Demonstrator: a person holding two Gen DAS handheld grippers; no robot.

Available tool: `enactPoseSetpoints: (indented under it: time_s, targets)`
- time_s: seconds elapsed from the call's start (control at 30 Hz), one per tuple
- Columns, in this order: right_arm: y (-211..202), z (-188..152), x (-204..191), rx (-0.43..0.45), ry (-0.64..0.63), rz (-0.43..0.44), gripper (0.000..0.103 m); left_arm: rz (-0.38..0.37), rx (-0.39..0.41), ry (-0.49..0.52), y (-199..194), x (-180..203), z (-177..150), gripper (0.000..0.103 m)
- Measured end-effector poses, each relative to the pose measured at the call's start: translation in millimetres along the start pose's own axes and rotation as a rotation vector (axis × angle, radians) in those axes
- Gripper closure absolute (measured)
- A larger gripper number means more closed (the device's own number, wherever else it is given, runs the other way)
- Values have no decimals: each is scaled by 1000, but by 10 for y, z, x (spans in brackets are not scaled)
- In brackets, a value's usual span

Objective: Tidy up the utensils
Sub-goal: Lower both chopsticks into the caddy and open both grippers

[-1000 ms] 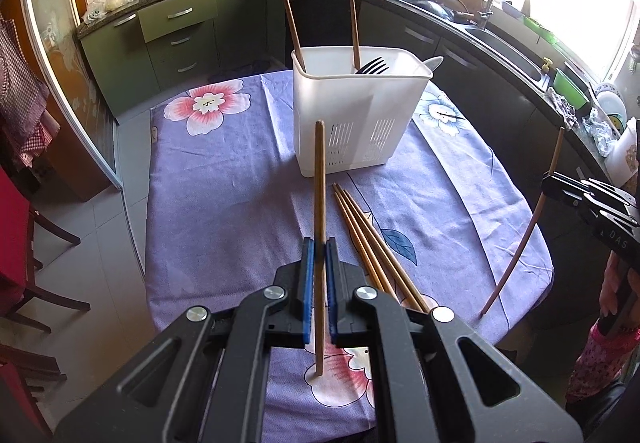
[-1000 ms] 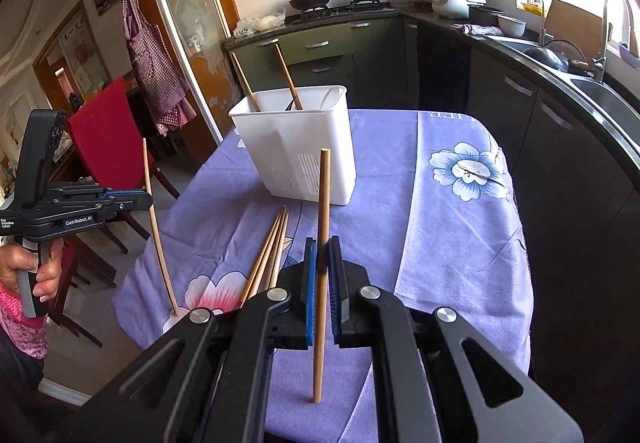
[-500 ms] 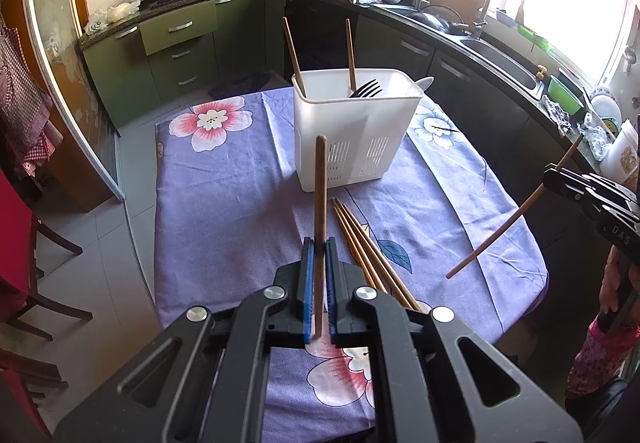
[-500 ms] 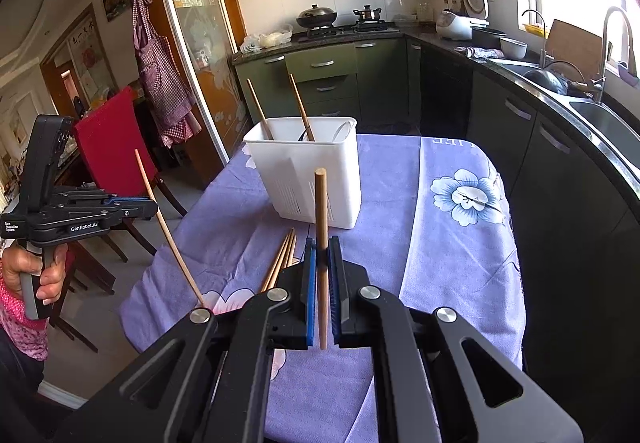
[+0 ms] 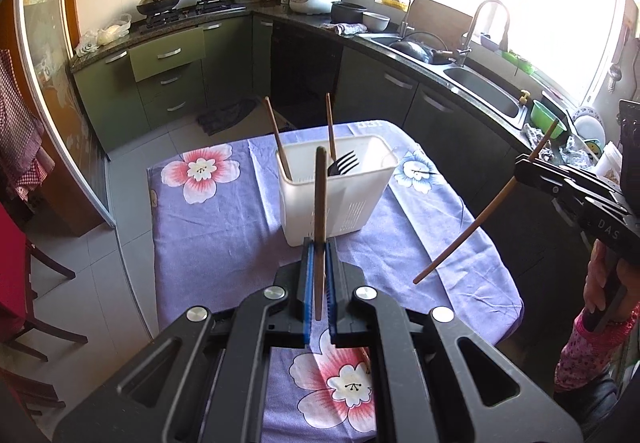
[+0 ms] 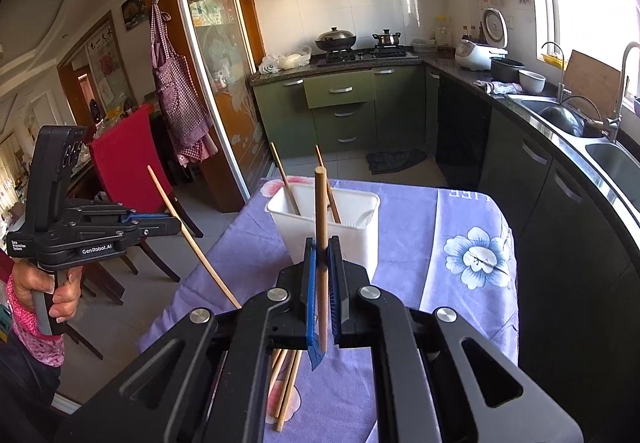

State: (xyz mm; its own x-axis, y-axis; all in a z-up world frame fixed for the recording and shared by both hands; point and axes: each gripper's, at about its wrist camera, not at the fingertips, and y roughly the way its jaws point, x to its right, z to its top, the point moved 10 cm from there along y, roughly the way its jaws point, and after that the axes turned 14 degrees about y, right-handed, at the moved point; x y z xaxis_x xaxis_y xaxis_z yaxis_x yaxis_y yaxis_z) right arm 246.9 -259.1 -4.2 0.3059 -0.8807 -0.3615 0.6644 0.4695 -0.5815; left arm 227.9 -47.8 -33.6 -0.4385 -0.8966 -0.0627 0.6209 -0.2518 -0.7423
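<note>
My left gripper (image 5: 318, 245) is shut on a brown chopstick (image 5: 319, 195), held clear above the table and standing nearly upright in the left wrist view. Beyond it stands the white utensil holder (image 5: 352, 199), holding two chopsticks and a black fork (image 5: 345, 163). My right gripper (image 6: 322, 245) is shut on another chopstick (image 6: 320, 211), also in the air short of the holder (image 6: 356, 219). Each gripper shows in the other's view: the right gripper (image 5: 522, 171) with its slanted chopstick (image 5: 476, 223), and the left gripper (image 6: 176, 224) likewise. Several loose chopsticks (image 6: 287, 383) lie on the cloth, half hidden under the right gripper.
The table wears a purple flowered cloth (image 5: 224, 219). Dark cabinets and a counter with a sink (image 5: 480, 95) run along the right side. A red chair (image 6: 128, 163) stands at the table's left. A person's hand (image 6: 60, 291) grips the left tool's handle.
Both grippers have risen with their chopsticks, which now hang clear of the table. The loose chopsticks have slid out of the left wrist view beneath the gripper.
</note>
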Motion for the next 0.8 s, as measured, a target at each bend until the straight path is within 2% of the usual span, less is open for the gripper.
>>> enactPoseSetpoints:
  time_s: [0.27,0.4,0.6,0.8]
  targets:
    - [-173,746,-255,91,-6,35,96,32,142,20,-420,-75,685,98]
    - [-168,1130,-341,141,6,44,96,52,204,22,-511,-131,1044,98]
    - [105,1542,-300,175,18,15,96,92,231,12,-245,-276,1361,98]
    - [608,1595,-117,144,32,-15,96,98,187,-5,253,-452,1385,98]
